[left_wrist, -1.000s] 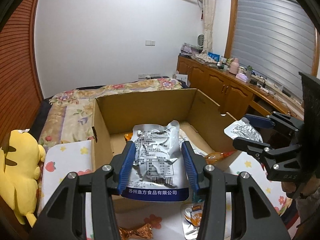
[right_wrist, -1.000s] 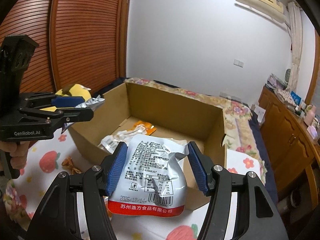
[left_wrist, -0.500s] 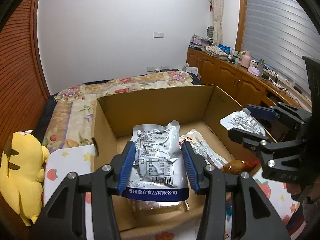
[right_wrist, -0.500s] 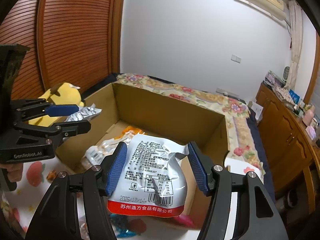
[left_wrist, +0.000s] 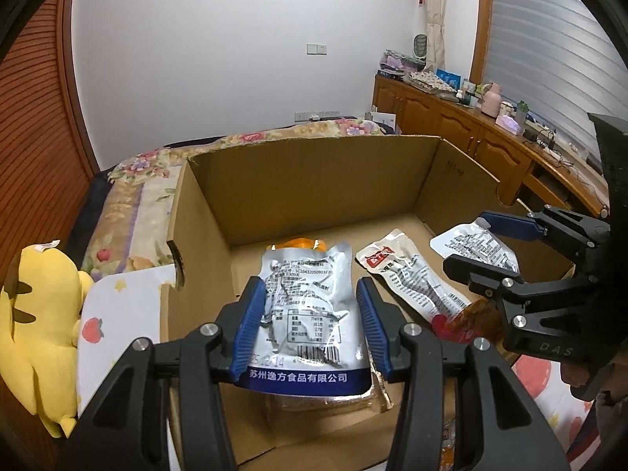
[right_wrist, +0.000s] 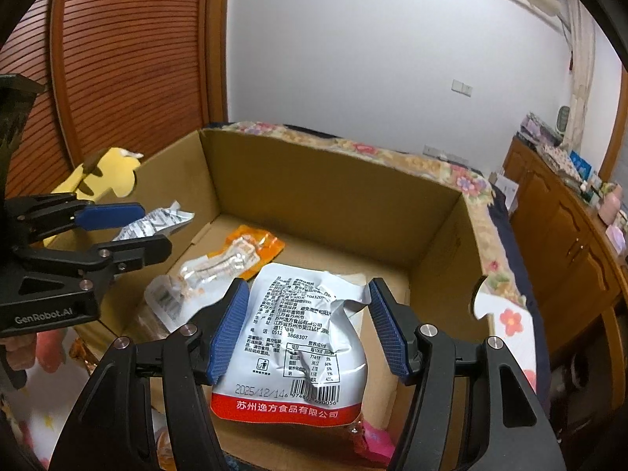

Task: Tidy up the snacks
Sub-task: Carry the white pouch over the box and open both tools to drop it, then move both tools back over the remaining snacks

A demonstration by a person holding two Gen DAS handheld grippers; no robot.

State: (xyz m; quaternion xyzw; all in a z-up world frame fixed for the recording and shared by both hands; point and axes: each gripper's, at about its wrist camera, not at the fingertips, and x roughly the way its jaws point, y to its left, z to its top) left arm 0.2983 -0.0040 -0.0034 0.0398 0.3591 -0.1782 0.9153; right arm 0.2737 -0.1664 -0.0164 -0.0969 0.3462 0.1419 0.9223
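Snack pouches [left_wrist: 306, 306] [right_wrist: 302, 337], each pinched between one gripper's jaws, hang over the cardboard box [left_wrist: 314, 180]; lower them toward bare floor before releasing.

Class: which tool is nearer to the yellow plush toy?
Left. The left tool, gripping a blue-edged pouch, is over the box side by the yellow plush toy; the right tool, gripping a red-edged pouch, is farther across the box.

An open cardboard box [left_wrist: 314, 180] sits on a bed [left_wrist: 129, 196], with a plush toy [left_wrist: 35, 314] to its left. Loose snack packets [right_wrist: 219, 267] lie inside (on the box floor). Cabinets [left_wrist: 451, 121] stand behind, to the right.
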